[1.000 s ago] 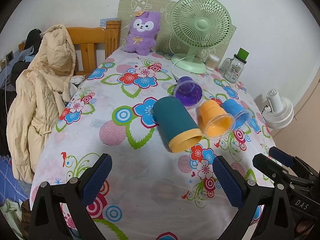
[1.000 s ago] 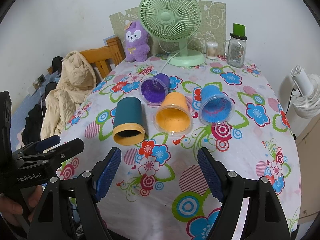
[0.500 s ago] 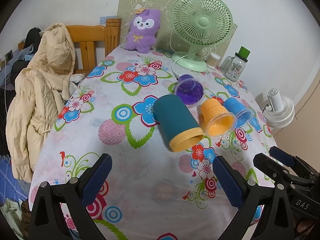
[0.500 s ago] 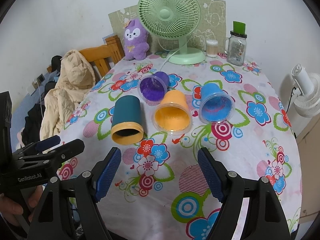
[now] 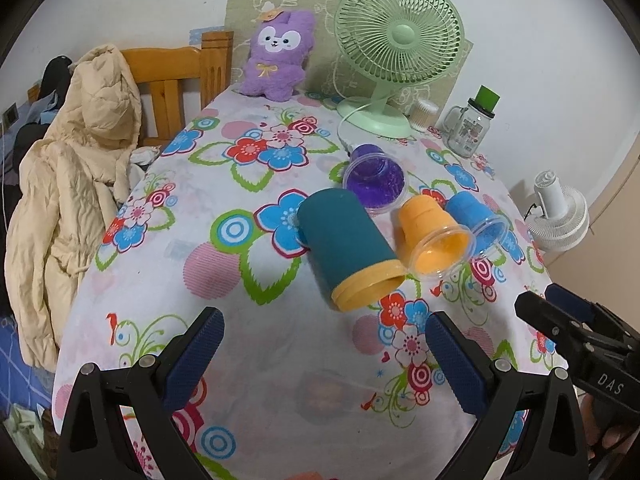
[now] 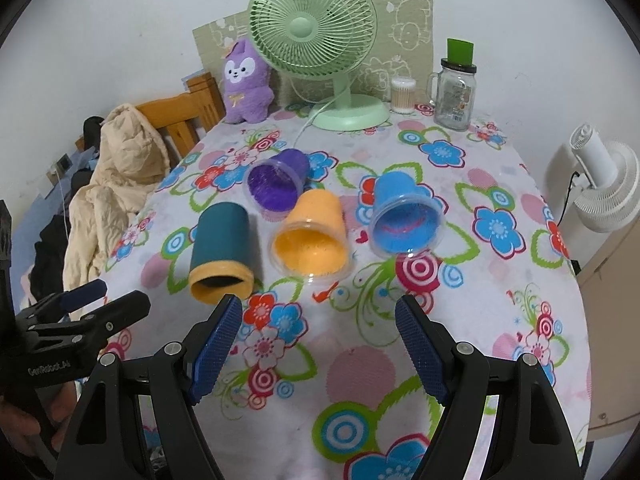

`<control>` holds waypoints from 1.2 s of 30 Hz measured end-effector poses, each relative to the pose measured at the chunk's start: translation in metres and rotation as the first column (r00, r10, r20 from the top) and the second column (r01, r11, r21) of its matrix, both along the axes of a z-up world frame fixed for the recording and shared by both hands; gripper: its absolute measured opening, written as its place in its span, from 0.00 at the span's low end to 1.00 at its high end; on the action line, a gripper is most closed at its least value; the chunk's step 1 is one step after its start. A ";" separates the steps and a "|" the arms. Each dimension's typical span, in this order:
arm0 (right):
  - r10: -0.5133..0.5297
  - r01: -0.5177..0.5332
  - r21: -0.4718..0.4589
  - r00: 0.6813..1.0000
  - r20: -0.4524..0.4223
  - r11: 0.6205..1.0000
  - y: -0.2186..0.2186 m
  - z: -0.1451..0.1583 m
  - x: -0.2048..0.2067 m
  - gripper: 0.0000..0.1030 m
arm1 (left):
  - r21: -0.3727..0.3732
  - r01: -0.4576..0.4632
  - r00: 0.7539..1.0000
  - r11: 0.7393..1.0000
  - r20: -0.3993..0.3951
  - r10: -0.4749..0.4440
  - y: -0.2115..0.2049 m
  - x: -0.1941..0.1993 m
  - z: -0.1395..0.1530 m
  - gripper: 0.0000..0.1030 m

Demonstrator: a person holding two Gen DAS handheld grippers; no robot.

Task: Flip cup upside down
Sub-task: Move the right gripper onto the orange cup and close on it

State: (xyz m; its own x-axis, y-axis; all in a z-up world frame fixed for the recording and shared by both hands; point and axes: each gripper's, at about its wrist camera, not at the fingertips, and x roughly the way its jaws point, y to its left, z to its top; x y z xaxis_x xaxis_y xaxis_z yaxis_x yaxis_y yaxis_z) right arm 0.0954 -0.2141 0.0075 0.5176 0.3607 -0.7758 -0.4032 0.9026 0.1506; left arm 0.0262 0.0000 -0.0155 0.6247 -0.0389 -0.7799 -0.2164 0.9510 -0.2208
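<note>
Several cups lie on their sides on the flowered tablecloth, mouths toward me: a teal cup with a yellow rim (image 5: 348, 248) (image 6: 222, 246), an orange cup (image 5: 434, 236) (image 6: 314, 236), a blue cup (image 5: 476, 220) (image 6: 404, 220) and a purple cup (image 5: 374, 178) (image 6: 278, 182). My left gripper (image 5: 320, 356) is open and empty, just short of the teal cup. My right gripper (image 6: 318, 338) is open and empty, just short of the orange cup. Each gripper also shows at the edge of the other's view.
A green desk fan (image 6: 316, 28), a purple plush toy (image 6: 246, 80), a glass jar with a green lid (image 6: 456, 88) and a cotton-swab tub (image 6: 403, 94) stand at the table's back. A wooden chair with a beige coat (image 5: 76, 168) is left; a white fan (image 6: 604, 184) right.
Both grippers have moved forward toward the cups, which now look closer. The cups have not moved and both grippers stay open.
</note>
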 end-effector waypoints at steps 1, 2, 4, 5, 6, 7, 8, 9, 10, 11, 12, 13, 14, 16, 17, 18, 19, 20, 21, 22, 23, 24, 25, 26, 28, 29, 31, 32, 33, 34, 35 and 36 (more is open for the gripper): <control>0.002 -0.002 -0.005 1.000 -0.006 1.000 0.001 -0.001 0.004 0.79 | 0.002 0.003 1.000 1.000 -0.002 -0.003 -0.001 0.003 0.000 0.99; 0.003 -0.003 -0.012 1.000 -0.012 1.000 0.003 -0.002 0.008 0.79 | 0.003 0.006 1.000 1.000 -0.002 -0.006 -0.001 0.006 0.000 0.99; 0.012 -0.013 -0.033 1.000 -0.026 0.999 0.009 -0.006 0.017 0.79 | 0.004 0.012 1.000 1.000 -0.006 -0.012 -0.002 0.012 0.000 0.99; 0.021 -0.023 -0.041 0.999 -0.034 0.999 0.011 -0.008 0.021 0.79 | 0.005 0.016 1.000 1.000 -0.008 -0.016 -0.002 0.015 -0.001 0.99; 0.028 -0.030 -0.048 0.999 -0.043 0.998 0.014 -0.010 0.026 0.79 | 0.009 0.019 1.000 1.000 -0.011 -0.018 -0.002 0.019 -0.001 0.99; 0.033 -0.035 -0.054 0.998 -0.050 0.998 0.016 -0.011 0.031 0.79 | 0.014 0.024 1.000 1.000 -0.014 -0.024 -0.003 0.023 -0.002 0.99; 0.036 -0.039 -0.057 0.998 -0.052 0.998 0.018 -0.011 0.036 0.79 | 0.021 0.030 0.999 0.999 -0.016 -0.030 -0.003 0.026 -0.002 0.99; 0.040 -0.043 -0.059 0.998 -0.053 0.997 0.020 -0.010 0.041 0.79 | 0.031 0.034 0.999 0.999 -0.021 -0.034 -0.003 0.030 -0.002 0.99; 0.043 -0.046 -0.059 0.998 -0.051 0.997 0.022 -0.010 0.045 0.79 | 0.038 0.035 0.999 0.999 -0.022 -0.034 -0.002 0.033 -0.003 0.99; 0.050 -0.053 -0.056 0.997 -0.050 0.997 0.023 -0.009 0.049 0.79 | 0.040 0.034 0.999 0.999 -0.024 -0.033 -0.001 0.037 -0.003 0.99; 0.059 -0.062 -0.052 0.997 -0.053 0.997 0.026 -0.008 0.054 0.79 | 0.041 0.030 0.999 0.999 -0.028 -0.029 0.001 0.040 -0.004 0.99; 0.066 -0.069 -0.048 0.996 -0.063 0.996 0.029 -0.008 0.061 0.79 | 0.038 0.027 0.999 0.999 -0.031 -0.026 0.003 0.044 -0.005 0.99; 0.070 -0.073 -0.047 0.995 -0.073 0.996 0.031 -0.008 0.068 0.79 | 0.037 0.024 0.999 0.999 -0.032 -0.023 0.005 0.046 -0.005 0.99; 0.081 -0.087 -0.059 0.992 -0.096 0.994 0.039 -0.010 0.081 0.79 | 0.035 0.021 0.999 0.999 -0.038 -0.019 0.008 0.052 -0.007 0.99; 0.092 -0.100 -0.068 0.990 -0.108 0.993 0.045 -0.012 0.087 0.79 | 0.035 0.020 0.999 0.999 -0.041 -0.019 0.009 0.055 -0.008 0.99; 0.101 -0.112 -0.080 0.987 -0.124 0.991 0.051 -0.015 0.094 0.79 | 0.036 0.020 0.999 0.999 -0.043 -0.019 0.009 0.058 -0.008 0.99; 0.107 -0.120 -0.089 0.985 -0.138 0.989 0.056 -0.018 0.098 0.79 | 0.036 0.022 0.999 0.999 -0.045 -0.020 0.010 0.061 -0.009 0.99; 0.115 -0.130 -0.098 0.982 -0.153 0.987 0.061 -0.021 0.104 0.79 | 0.037 0.022 0.999 0.999 -0.049 -0.021 0.010 0.064 -0.011 0.99; 0.123 -0.143 -0.109 0.978 -0.169 0.984 0.066 -0.025 0.109 0.79 | 0.037 0.023 0.998 0.999 -0.054 -0.021 0.010 0.065 -0.012 0.99; 0.128 -0.151 -0.120 0.975 -0.180 0.981 0.069 -0.028 0.112 0.79 | 0.035 0.024 0.998 0.999 -0.060 -0.022 0.011 0.068 -0.014 0.99; 0.136 -0.164 -0.137 0.972 -0.192 0.977 0.073 -0.031 0.115 0.79 | 0.035 0.025 0.998 0.999 -0.063 -0.023 0.010 0.070 -0.015 0.99; 0.143 -0.174 -0.151 0.970 -0.197 0.973 0.077 -0.035 0.118 0.79 | 0.036 0.026 0.998 0.999 -0.066 -0.024 0.010 0.071 -0.016 0.99; 0.149 -0.184 -0.167 0.968 -0.203 0.969 0.080 -0.039 0.121 0.79 | 0.038 0.028 0.997 0.999 -0.068 -0.026 0.010 0.072 -0.017 0.99; 0.150 -0.188 -0.173 0.966 -0.211 0.967 0.082 -0.042 0.124 0.79 | 0.040 0.029 0.997 0.999 -0.070 -0.026 0.009 0.073 -0.018 0.99; 0.149 -0.193 -0.178 0.961 -0.234 0.965 0.085 -0.049 0.130 0.79 | 0.042 0.030 0.997 0.999 -0.076 -0.026 0.009 0.074 -0.019 0.99; 0.154 -0.201 -0.180 0.958 -0.243 0.963 0.086 -0.052 0.131 0.79 | 0.042 0.029 0.997 0.999 -0.077 -0.026 0.009 0.075 -0.020 0.99; 0.161 -0.215 -0.188 0.951 -0.263 0.958 0.089 -0.058 0.133 0.79 | 0.041 0.026 0.997 0.999 -0.080 -0.023 0.010 0.076 -0.021 0.99; 0.170 -0.226 -0.189 0.947 -0.273 0.956 0.090 -0.061 0.133 0.79 | 0.039 0.025 0.997 0.999 -0.080 -0.022 0.010 0.076 -0.021 0.99; 0.178 -0.237 -0.189 0.943 -0.283 0.953 0.091 -0.063 0.133 0.78 | 0.038 0.024 0.997 0.999 -0.080 -0.021 0.011 0.076 -0.021 0.99; 0.182 -0.243 -0.191 0.940 -0.287 0.951 0.092 -0.065 0.133 0.76 | 0.037 0.022 0.997 0.999 -0.081 -0.019 0.011 0.077 -0.021 0.99; 0.181 -0.243 -0.199 0.941 -0.286 0.949 0.091 -0.067 0.132 0.72 | 0.036 0.022 0.996 0.999 -0.083 -0.019 0.011 0.077 -0.022 0.99; 0.177 -0.239 -0.205 0.943 -0.282 0.949 0.090 -0.067 0.132 0.71 | 0.036 0.022 0.996 0.999 -0.086 -0.019 0.010 0.077 -0.022 0.99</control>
State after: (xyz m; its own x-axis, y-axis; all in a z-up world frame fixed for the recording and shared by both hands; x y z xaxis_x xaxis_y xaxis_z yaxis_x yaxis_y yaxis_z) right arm 0.2271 -0.1238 -0.0594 0.2224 0.2317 -0.9470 -0.5616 0.8245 0.0699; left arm 0.1030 0.0105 -0.0376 0.5553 -0.0216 -0.8314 -0.2130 0.9626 -0.1673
